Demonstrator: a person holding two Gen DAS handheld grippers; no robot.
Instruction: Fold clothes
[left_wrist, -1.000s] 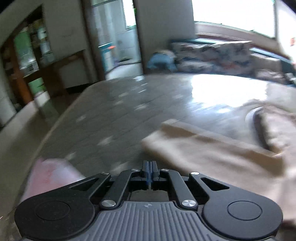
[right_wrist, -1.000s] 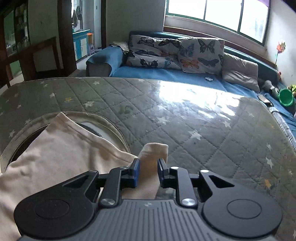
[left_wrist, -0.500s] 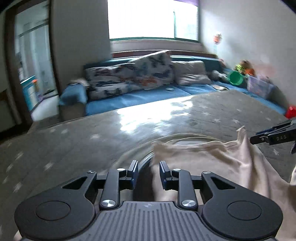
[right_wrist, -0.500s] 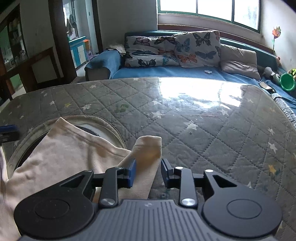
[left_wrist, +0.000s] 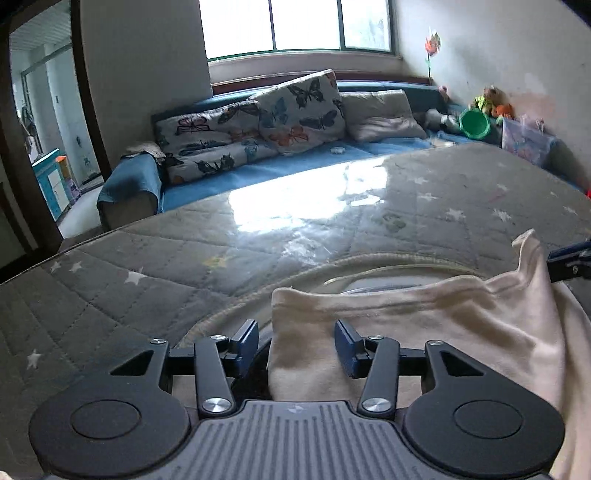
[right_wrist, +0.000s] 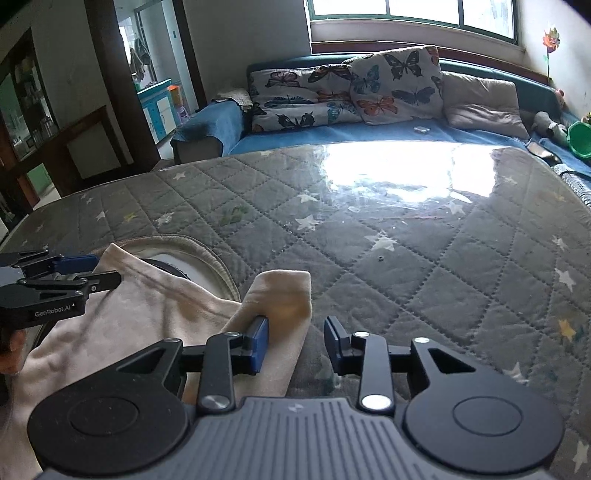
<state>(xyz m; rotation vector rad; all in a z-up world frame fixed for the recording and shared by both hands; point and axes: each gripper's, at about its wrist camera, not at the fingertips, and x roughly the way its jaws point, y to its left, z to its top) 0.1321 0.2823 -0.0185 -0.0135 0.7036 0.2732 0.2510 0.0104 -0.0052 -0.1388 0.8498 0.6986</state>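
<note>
A cream garment (left_wrist: 424, 325) lies rumpled on the grey quilted star-pattern table cover (left_wrist: 155, 295). My left gripper (left_wrist: 295, 341) is open, and the garment's near left corner lies between its fingers without being pinched. In the right wrist view the garment (right_wrist: 147, 314) spreads to the left, and its folded sleeve (right_wrist: 284, 295) points away from me. My right gripper (right_wrist: 295, 345) straddles that sleeve with its jaws opening. The left pad rests against the cloth and the right pad stands apart from it. The left gripper (right_wrist: 107, 271) shows at the garment's far left edge.
A round stitched opening (right_wrist: 207, 251) in the cover lies partly under the garment. Beyond the table's far edge stands a blue sofa (right_wrist: 369, 133) with butterfly cushions (right_wrist: 395, 81). A green bucket (left_wrist: 474, 123) and toys sit at the far right. A doorway (right_wrist: 155, 92) is at the left.
The left gripper swung from the table's left side to the garment's left corner and went from shut to open. The right gripper's jaws widened around the sleeve.
</note>
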